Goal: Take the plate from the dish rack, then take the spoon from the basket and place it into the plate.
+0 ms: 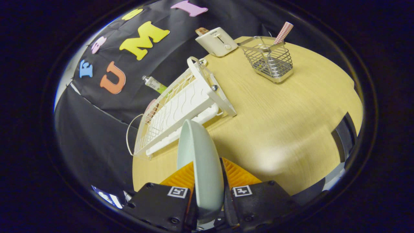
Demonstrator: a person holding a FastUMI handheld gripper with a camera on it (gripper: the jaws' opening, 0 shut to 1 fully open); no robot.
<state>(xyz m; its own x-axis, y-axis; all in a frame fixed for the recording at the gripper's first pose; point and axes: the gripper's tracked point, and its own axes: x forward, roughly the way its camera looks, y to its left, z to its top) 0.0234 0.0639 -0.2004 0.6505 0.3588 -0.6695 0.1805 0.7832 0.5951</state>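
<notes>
Plate [200, 161], pale green and smooth, stands edge-on, pinched between the tongs [208, 176] above the table [275, 123].

The wooden table [275, 129] carries a dish rack [181, 110], toaster [216, 41] and wire basket [270, 61].

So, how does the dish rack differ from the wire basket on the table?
The dish rack is white, long and low, and sits just beyond the plate that the hand-held gripper is shut on. The wire basket is bare metal, small and boxy, and stands farther away near the toaster. A checked handle sticks out of the basket. Both are open wire frames resting on the wooden table.
</notes>
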